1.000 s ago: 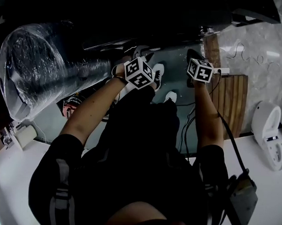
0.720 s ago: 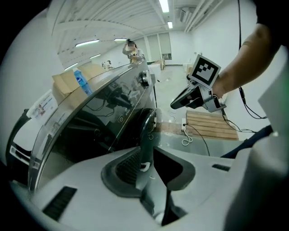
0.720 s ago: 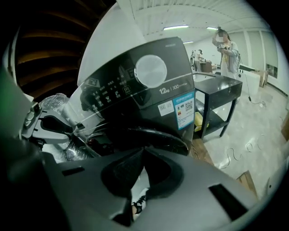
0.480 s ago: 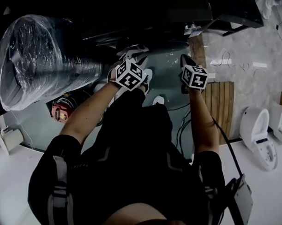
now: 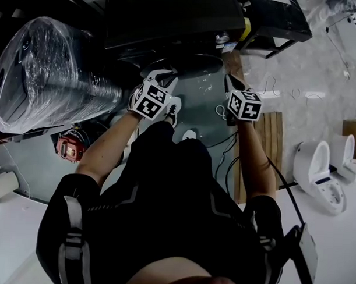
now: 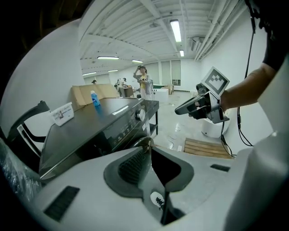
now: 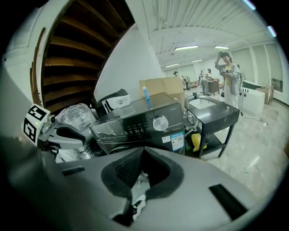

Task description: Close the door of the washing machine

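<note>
Washing machine [image 7: 144, 119]: black front-loader, glossy control panel, silver knob [image 7: 160, 122], blue-and-white sticker [image 7: 177, 140] under the knob. Its door [image 7: 113, 148] sits below the panel, largely hidden; latched or not, cannot tell. Both grippers are held in front of the machine. Left gripper [image 6: 147, 143]: jaws closing, nothing between. Right gripper [image 7: 142, 151]: jaws together, empty.

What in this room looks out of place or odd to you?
Nothing looks spilled or broken. Oddest are the white toilets standing loose on the open floor at the person's right. A bulky item wrapped in plastic film lies beside the dark washing machine, and loose cables trail across the floor.
</note>
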A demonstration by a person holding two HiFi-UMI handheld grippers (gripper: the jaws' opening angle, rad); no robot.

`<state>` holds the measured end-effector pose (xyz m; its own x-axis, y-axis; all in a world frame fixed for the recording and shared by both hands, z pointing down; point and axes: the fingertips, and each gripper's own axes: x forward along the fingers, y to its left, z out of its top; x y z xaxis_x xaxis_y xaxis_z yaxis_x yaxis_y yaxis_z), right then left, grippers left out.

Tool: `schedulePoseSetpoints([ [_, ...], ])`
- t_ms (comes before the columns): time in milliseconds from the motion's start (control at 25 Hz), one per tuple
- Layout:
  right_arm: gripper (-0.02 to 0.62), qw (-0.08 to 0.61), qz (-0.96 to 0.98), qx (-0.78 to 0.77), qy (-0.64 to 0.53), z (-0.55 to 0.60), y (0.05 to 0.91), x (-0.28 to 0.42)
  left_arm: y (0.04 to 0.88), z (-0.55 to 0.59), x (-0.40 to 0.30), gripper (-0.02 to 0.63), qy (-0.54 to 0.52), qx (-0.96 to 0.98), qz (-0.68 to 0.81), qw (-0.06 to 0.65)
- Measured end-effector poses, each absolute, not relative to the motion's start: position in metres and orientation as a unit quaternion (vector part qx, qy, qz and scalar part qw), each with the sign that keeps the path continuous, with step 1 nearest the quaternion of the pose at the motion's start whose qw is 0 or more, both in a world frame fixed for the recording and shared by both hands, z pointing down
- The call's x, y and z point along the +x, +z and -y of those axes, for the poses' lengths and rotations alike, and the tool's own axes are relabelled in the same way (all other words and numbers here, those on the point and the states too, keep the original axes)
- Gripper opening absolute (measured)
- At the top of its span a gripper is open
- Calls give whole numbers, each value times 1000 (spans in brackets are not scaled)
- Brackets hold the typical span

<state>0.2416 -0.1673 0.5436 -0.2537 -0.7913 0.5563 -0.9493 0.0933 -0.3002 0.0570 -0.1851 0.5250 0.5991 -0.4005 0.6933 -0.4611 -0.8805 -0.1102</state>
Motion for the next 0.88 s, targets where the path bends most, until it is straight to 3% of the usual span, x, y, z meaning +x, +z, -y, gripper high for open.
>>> schedulePoseSetpoints([
  [360, 5, 128, 740, 597, 284, 139, 481, 251, 460, 158, 48, 35, 311, 912, 264, 48],
  [440, 5, 115, 740, 603, 276, 139, 455, 251, 441, 160, 39, 6, 289, 911, 287, 60],
  [640, 5, 74, 753, 608, 241, 146, 380, 244, 384, 164, 20, 5, 243, 915, 321, 41],
  [880, 5, 70, 778, 597, 184, 149, 322, 218, 324, 171, -20, 3, 154, 917, 355, 98],
])
